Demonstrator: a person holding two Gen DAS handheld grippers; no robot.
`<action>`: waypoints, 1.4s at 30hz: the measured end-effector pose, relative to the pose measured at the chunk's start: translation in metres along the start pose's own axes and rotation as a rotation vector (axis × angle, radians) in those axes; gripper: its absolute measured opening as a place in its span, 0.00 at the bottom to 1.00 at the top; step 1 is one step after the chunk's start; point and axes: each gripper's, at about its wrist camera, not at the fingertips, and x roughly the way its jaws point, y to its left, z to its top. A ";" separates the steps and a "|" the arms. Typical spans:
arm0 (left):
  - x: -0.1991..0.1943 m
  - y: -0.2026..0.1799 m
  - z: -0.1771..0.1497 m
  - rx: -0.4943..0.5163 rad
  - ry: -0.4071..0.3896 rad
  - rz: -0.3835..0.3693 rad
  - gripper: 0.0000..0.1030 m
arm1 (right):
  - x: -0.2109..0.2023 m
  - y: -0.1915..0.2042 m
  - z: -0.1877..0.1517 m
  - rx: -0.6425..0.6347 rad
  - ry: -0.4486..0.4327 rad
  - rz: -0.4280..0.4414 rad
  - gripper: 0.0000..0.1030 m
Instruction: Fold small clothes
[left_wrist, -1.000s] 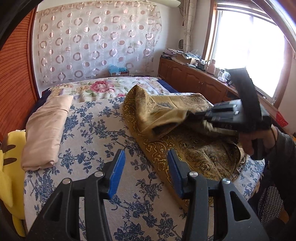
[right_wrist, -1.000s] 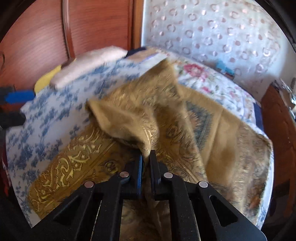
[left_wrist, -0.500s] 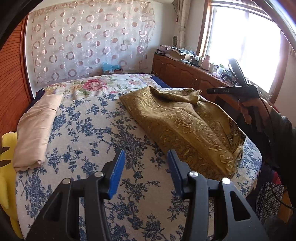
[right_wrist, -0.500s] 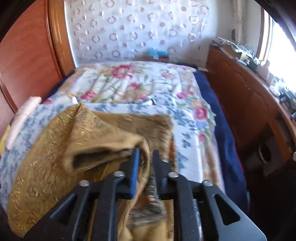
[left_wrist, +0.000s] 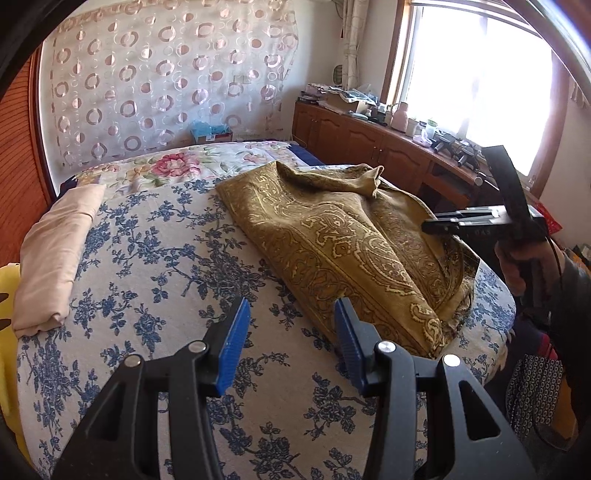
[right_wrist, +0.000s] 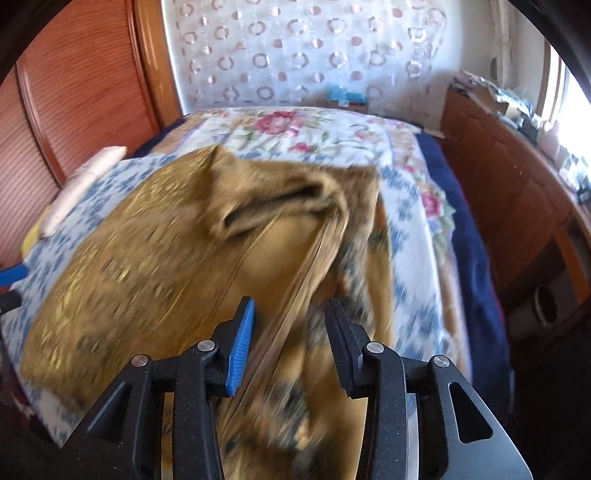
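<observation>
A gold paisley cloth (left_wrist: 340, 240) lies folded over on the blue-flowered bed sheet (left_wrist: 155, 266), with a rumpled corner at its far end. It fills the middle of the right wrist view (right_wrist: 177, 266), blurred by motion. My left gripper (left_wrist: 291, 339) is open and empty, just above the sheet at the cloth's near left corner. My right gripper (right_wrist: 290, 332) is open above the cloth's near right part; it holds nothing. It shows in the left wrist view (left_wrist: 432, 225) at the cloth's right edge.
A folded beige cloth (left_wrist: 55, 251) lies at the bed's left side beside a yellow object (left_wrist: 7, 295). A floral quilt (left_wrist: 177, 166) covers the far bed. A wooden cabinet (left_wrist: 369, 147) with clutter runs along the right under the window. A wood panel (right_wrist: 81, 96) stands left.
My right gripper carried the cloth's corner across, laid it down, opened and let go, then drew back toward the near edge. The left gripper stayed open and edged toward the cloth.
</observation>
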 end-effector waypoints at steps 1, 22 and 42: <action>0.000 -0.001 0.000 0.001 0.000 -0.004 0.45 | -0.003 0.003 -0.005 0.003 0.005 0.007 0.38; 0.030 -0.011 0.028 0.025 0.011 -0.018 0.45 | -0.065 0.000 -0.028 -0.139 -0.053 -0.099 0.36; 0.085 -0.005 0.037 0.033 0.100 0.002 0.45 | 0.059 0.032 0.072 -0.475 0.071 -0.010 0.04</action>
